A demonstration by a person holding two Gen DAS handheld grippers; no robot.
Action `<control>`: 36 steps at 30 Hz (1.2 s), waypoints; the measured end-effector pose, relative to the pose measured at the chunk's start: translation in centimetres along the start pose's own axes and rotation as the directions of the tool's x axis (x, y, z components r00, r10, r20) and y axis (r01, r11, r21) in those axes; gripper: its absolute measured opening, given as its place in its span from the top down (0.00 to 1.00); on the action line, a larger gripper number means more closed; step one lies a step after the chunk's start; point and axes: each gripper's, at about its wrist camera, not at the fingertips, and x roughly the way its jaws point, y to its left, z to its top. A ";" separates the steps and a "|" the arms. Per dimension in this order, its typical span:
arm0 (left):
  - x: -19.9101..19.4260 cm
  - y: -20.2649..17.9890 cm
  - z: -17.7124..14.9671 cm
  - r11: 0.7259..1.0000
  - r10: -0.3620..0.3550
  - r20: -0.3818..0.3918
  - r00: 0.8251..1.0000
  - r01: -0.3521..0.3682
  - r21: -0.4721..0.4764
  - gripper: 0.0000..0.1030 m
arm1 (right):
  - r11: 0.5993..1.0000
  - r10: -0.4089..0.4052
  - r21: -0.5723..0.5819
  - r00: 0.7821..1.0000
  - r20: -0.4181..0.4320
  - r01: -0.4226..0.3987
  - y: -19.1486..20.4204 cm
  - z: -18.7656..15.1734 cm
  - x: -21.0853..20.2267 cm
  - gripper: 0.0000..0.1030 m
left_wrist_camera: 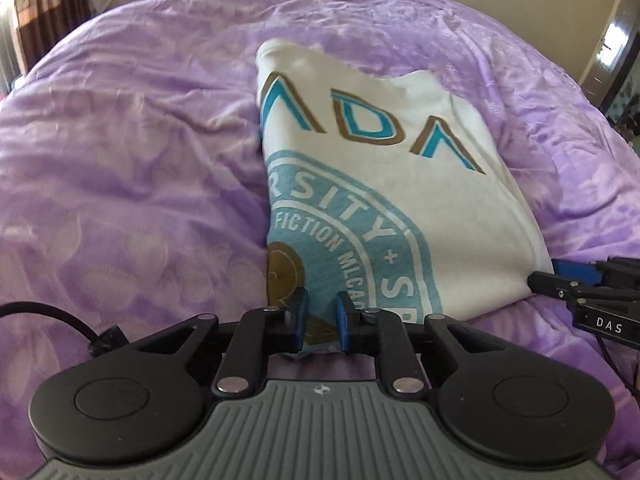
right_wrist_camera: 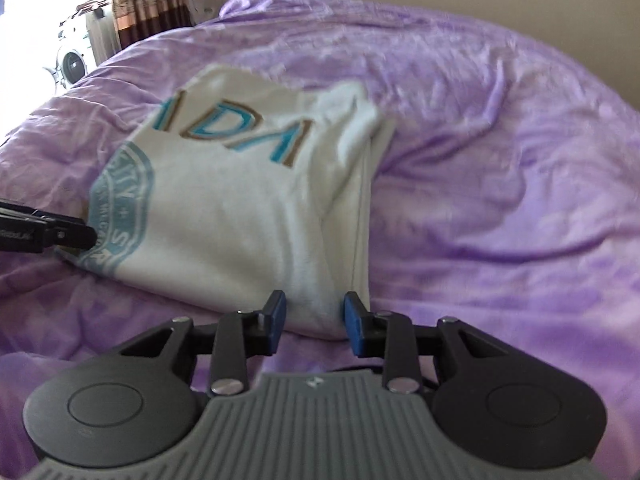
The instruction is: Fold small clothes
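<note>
A white T-shirt (left_wrist_camera: pixel 400 184) with a teal round print and teal-and-gold letters lies folded on the purple bedspread (left_wrist_camera: pixel 120 160). My left gripper (left_wrist_camera: pixel 322 322) is over the shirt's near left corner. Its blue pads stand a little apart, with printed fabric showing flat between them. In the right wrist view the shirt (right_wrist_camera: pixel 240 208) looks blurred. My right gripper (right_wrist_camera: pixel 315 320) straddles the shirt's near right corner, its jaws wider apart, with white fabric filling the gap. Each gripper also shows in the other's view: the right gripper (left_wrist_camera: pixel 560 280) at the shirt's right corner, the left gripper (right_wrist_camera: pixel 76 236) at its left edge.
The crumpled purple bedspread (right_wrist_camera: pixel 500 200) spreads wide around the shirt. A brown patterned curtain (left_wrist_camera: pixel 48 8) and a bright window area with a fan (right_wrist_camera: pixel 72 64) lie beyond the bed's far left. A black cable (left_wrist_camera: pixel 48 316) trails at the left gripper's side.
</note>
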 end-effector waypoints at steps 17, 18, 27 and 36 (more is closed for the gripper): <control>-2.9 -1.4 0.8 0.999 0.008 0.075 0.997 -0.011 0.039 0.81 | 1.000 0.005 0.011 1.000 -0.014 -0.005 -0.2 0.5 0.2 0.71; -3.9 -1.7 0.9 0.999 0.007 0.104 0.995 -0.012 0.044 0.80 | 1.000 0.000 0.007 1.000 -0.002 0.000 0.0 0.7 -0.4 0.70; -12.7 -4.8 0.0 0.992 0.092 0.352 0.932 -0.118 0.054 0.54 | 1.000 -0.026 -0.007 0.983 0.181 0.028 2.5 3.1 -9.8 0.26; -15.7 -6.6 -2.7 0.986 0.154 0.366 0.918 -0.165 -0.002 0.18 | 0.998 -0.028 0.058 0.973 0.227 0.015 4.6 0.1 -15.6 0.21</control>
